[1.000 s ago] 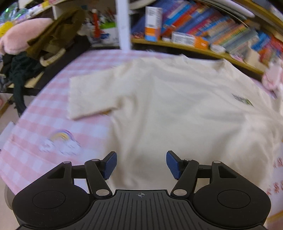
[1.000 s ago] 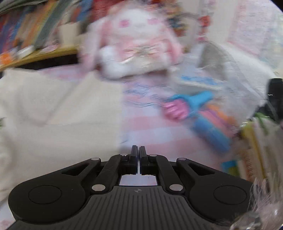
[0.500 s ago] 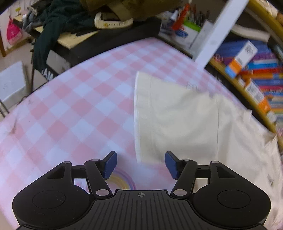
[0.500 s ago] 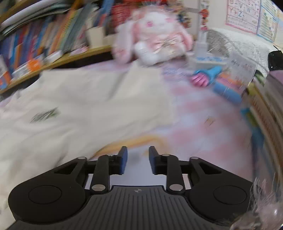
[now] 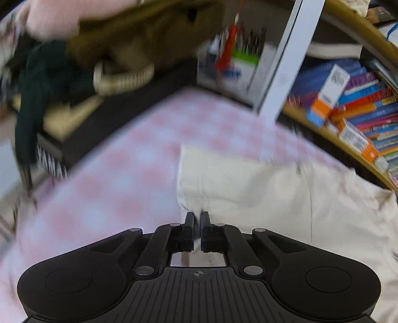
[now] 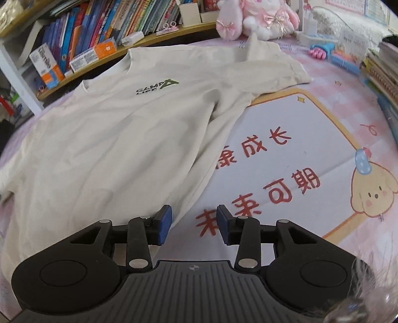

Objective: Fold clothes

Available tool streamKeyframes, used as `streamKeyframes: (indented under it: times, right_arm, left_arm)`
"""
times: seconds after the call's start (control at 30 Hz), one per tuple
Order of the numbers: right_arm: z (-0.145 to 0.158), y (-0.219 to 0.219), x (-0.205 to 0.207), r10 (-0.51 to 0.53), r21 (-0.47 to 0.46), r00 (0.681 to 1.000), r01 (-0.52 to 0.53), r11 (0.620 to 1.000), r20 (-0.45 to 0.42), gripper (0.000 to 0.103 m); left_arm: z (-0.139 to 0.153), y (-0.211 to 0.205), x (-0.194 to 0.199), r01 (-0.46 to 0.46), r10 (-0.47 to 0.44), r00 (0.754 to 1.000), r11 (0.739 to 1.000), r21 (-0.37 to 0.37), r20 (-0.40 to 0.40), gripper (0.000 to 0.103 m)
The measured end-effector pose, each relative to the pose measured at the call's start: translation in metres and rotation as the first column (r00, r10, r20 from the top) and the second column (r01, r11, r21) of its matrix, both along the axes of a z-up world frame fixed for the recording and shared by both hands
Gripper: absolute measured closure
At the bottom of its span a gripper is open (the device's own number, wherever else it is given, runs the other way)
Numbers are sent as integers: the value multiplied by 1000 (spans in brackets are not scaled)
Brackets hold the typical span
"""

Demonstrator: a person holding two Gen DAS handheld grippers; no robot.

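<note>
My left claw [image 5: 197, 218] is clenched on the corner of the sleeve [image 5: 223, 179] of the cream T-shirt [image 6: 119, 129] — the cloth puckers right where the pads meet, so I read it as a real pinch on the cuff edge, not a miss. The shirt lies chest-up on the pink checked counter [image 5: 112, 193], collar toward the bookshelf [image 6: 99, 29] and hem toward me, so its long axis runs away from me.

My right claw [image 6: 194, 221] stands released; its jaws have just been opening and nothing sits between them. The shirt's side edge lies just off its left pad [image 6: 164, 221], with only the printed mat [image 6: 286, 154] (red characters, a cartoon puppy) under the gap. That is what the next move turns on, as I judge it: the hem corner I want lies down and to the left of this claw, so I must shift left before I close.

The left view, badly smeared, gives me the pinch and the pile of dark clothes [image 5: 49, 74] past the counter's edge, but not the shirt's body. The right view shows the whole front, the logo [image 6: 156, 87] and the far sleeve [image 6: 273, 67] near the plush rabbit [image 6: 256, 17] — but not my left claw at all.
</note>
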State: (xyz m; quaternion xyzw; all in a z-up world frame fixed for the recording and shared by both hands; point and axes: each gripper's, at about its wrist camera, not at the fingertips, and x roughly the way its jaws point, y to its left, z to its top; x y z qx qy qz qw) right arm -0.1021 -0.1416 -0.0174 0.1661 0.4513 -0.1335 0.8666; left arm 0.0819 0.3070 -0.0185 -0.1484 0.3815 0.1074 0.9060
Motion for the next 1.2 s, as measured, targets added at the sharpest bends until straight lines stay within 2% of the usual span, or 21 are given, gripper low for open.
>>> streamKeyframes:
  times: [0.1, 0.3, 0.33, 0.37, 0.43, 0.53, 0.6, 0.63, 0.7, 0.8, 0.9, 1.0, 1.13, 1.17, 1.2]
  right_arm:
    - [-1, 5, 4, 18, -48, 1000, -19, 999, -17, 66]
    - [-2, 21, 7, 72, -62, 997, -74, 995, -34, 68]
    - [-3, 24, 7, 92, -74, 995, -94, 993, -34, 74]
    - [-3, 26, 7, 109, -80, 993, -112, 990, -33, 86]
    - [-3, 25, 8, 124, -43, 992, -125, 991, -27, 98]
    - [-3, 21, 8, 92, -104, 995, -97, 990, -48, 103]
    - [0, 7, 4, 16, -147, 999, -22, 989, -48, 103]
    - [1, -2, 2, -27, -159, 999, 20, 987, -45, 103]
    - [5, -18, -3, -89, -175, 995, 80, 981, -40, 103]
    - [9, -36, -8, -123, -62, 992, 121, 991, -19, 102]
    - [10, -29, -4, -93, 13, 996, 93, 996, -12, 101]
    - [9, -10, 7, -37, 22, 999, 38, 999, -27, 101]
    - [8, 13, 15, 27, 17, 998, -27, 1000, -52, 98]
    - [8, 17, 16, 40, 14, 998, -39, 999, -58, 95]
    - [8, 21, 17, 50, 14, 997, -50, 999, -62, 95]
  left_arm:
    - [6, 14, 31, 17, -17, 1000, 997, 71, 5, 100]
    - [-6, 10, 57, 136, -122, 988, 976, 170, -94, 99]
    - [-8, 9, 56, 161, -143, 983, 971, 174, -114, 99]
    - [-9, 9, 54, 186, -165, 977, 968, 167, -132, 95]
    - [-8, 6, 47, 251, -227, 962, 954, 164, -153, 92]
    - [-2, 0, 27, 361, -328, 929, 908, 213, -174, 91]
    - [2, 0, 16, 399, -354, 913, 877, 268, -201, 77]
    - [7, 0, 11, 399, -352, 915, 864, 306, -198, 72]
    - [21, 0, 3, 378, -347, 926, 846, 375, -151, 54]
    - [40, -3, 9, 388, -402, 914, 835, 390, -49, 35]
    - [34, -29, 42, 448, -462, 886, 822, 352, -50, 35]
    - [16, -55, 78, 497, -503, 862, 809, 314, -67, 35]
    - [-1, -76, 113, 521, -514, 851, 802, 293, -108, 35]
    - [-6, -81, 122, 527, -516, 848, 800, 287, -118, 40]
    - [-10, -85, 130, 533, -518, 845, 798, 282, -131, 56]
